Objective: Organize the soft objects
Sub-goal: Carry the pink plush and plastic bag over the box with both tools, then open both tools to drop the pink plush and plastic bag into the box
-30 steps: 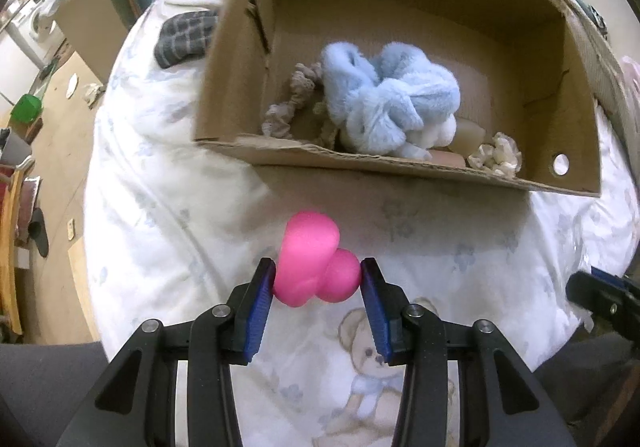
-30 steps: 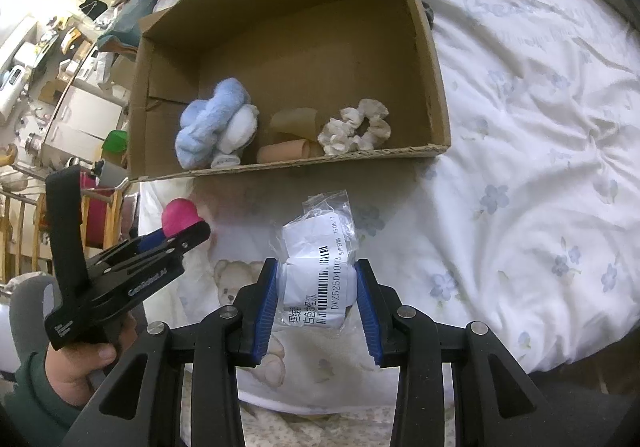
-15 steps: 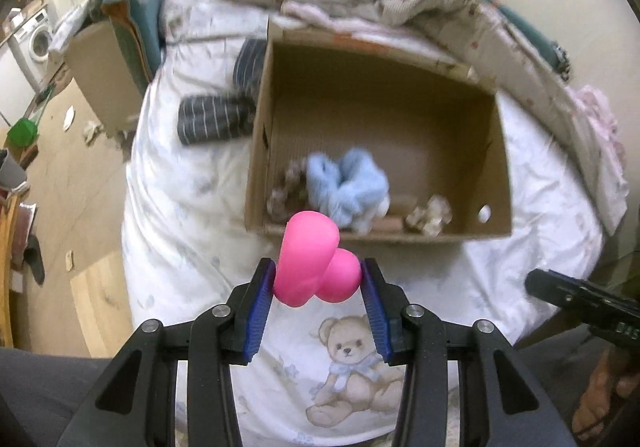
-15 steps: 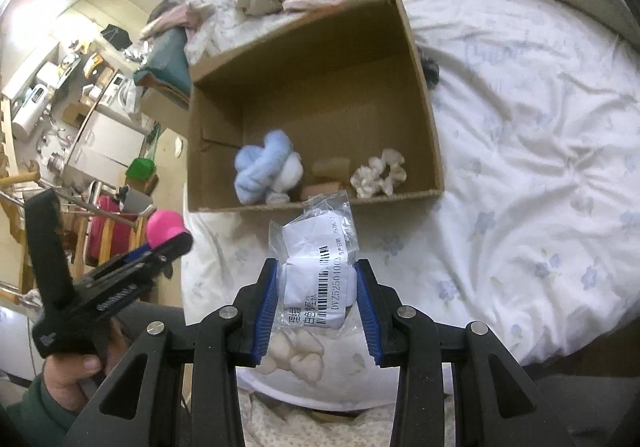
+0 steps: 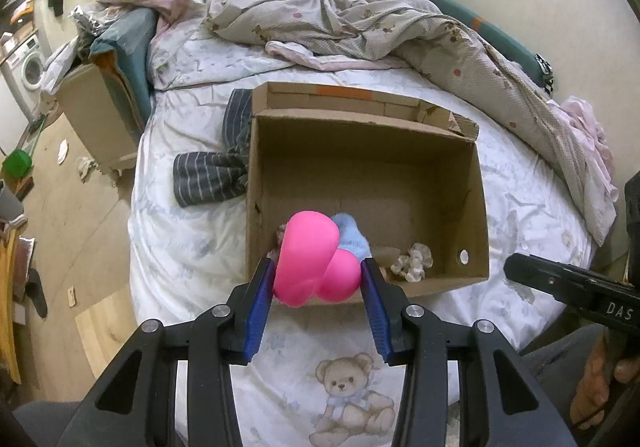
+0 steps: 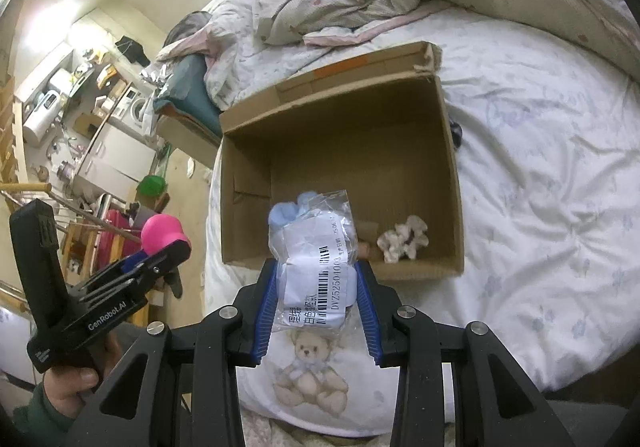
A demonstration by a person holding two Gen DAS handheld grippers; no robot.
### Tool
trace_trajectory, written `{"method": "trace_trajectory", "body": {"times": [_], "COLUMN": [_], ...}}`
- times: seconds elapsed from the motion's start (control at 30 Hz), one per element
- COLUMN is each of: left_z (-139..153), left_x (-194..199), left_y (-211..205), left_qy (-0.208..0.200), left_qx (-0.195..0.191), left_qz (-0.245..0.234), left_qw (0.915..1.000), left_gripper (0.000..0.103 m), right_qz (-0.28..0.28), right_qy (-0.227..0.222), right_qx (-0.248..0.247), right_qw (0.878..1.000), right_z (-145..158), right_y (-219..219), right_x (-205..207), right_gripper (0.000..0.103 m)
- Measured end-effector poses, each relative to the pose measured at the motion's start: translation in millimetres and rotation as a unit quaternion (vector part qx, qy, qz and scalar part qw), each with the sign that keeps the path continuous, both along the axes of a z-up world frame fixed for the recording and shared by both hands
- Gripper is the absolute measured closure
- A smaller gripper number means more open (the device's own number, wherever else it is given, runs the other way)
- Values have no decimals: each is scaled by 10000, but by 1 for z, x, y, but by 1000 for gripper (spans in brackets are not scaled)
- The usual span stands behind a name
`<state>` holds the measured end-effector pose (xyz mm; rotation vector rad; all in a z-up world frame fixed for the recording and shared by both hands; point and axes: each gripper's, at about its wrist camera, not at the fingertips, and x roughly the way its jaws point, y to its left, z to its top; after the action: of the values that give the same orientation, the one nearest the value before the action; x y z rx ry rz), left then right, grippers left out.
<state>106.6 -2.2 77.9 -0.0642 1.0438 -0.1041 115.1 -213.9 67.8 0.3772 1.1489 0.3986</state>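
Observation:
My left gripper (image 5: pixel 318 285) is shut on a pink squishy toy (image 5: pixel 310 257) and holds it high above the bed, in front of an open cardboard box (image 5: pixel 476 183). My right gripper (image 6: pixel 318 289) is shut on a clear plastic bag with a white label (image 6: pixel 316 267), also held in the air before the box (image 6: pixel 450 151). In the box lie a light blue fluffy thing (image 5: pixel 352 235), partly hidden, and a cream scrunchie (image 5: pixel 414 261). The left gripper with the pink toy (image 6: pixel 160 233) shows at the left of the right wrist view.
The box stands on a bed with a white floral sheet (image 5: pixel 184 231) printed with a teddy bear (image 5: pixel 352 403). A crumpled duvet (image 5: pixel 360 19) lies behind the box. A dark striped cloth (image 5: pixel 208 177) lies left of it. Wooden floor and clutter lie to the left.
Both grippers have pulled back and up from the box while still holding their things. The box now looks smaller and farther away, and more of the bed shows.

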Motion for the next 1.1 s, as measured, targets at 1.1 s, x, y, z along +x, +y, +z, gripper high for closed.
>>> {"method": "trace_trajectory", "body": {"times": [1.1], "left_z": [-77], "left_x": [56], "left_y": [8], "left_qy": [61], "left_qx": [260], "left_qz": [159], "left_qw": [9995], "left_gripper": [63], "right_qz": [-278], "right_qy": [706], "right_qx": [-255], "right_qw": [9968], "right_z": [-97], "right_y": [9], "right_x": [50], "right_gripper": [63]}}
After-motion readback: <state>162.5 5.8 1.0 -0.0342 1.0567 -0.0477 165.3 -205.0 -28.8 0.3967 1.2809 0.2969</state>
